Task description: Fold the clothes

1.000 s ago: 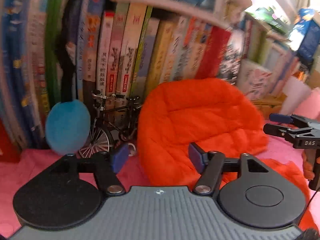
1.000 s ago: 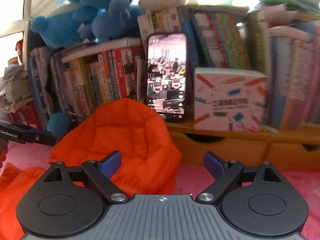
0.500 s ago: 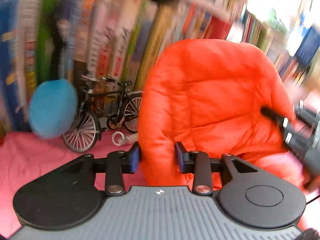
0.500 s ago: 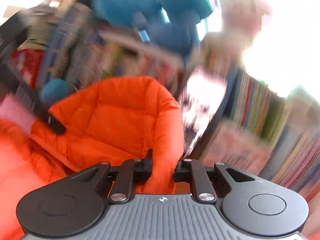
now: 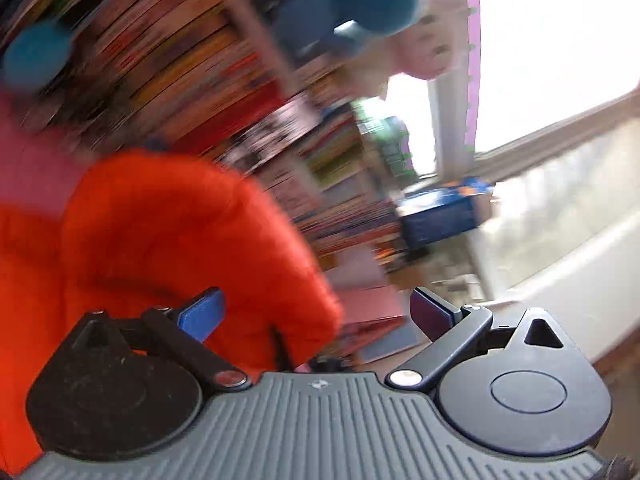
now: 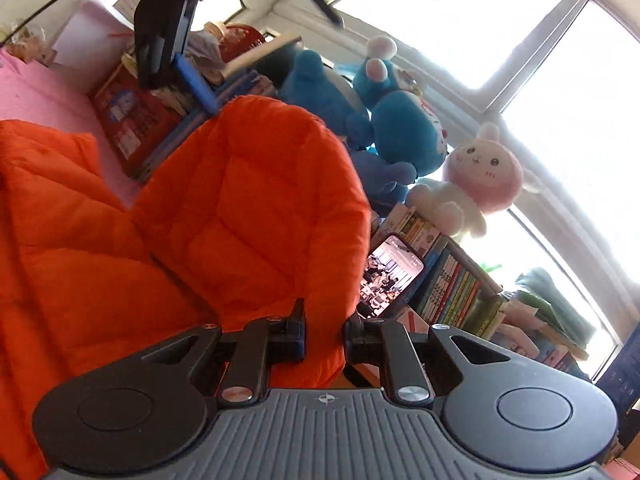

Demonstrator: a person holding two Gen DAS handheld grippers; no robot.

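The right gripper (image 6: 323, 338) is clenching the hood edge of the orange jacket (image 6: 224, 216) at six o'clock; the left gripper (image 5: 316, 312), just opening, is gripping nothing; folding is barely starting

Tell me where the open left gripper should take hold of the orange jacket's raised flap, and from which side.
Probably its free rounded top edge, from the far side, opposite the right gripper shut on the near edge. The orange jacket stands lifted there, and the left gripper, just opened, hangs right above it.
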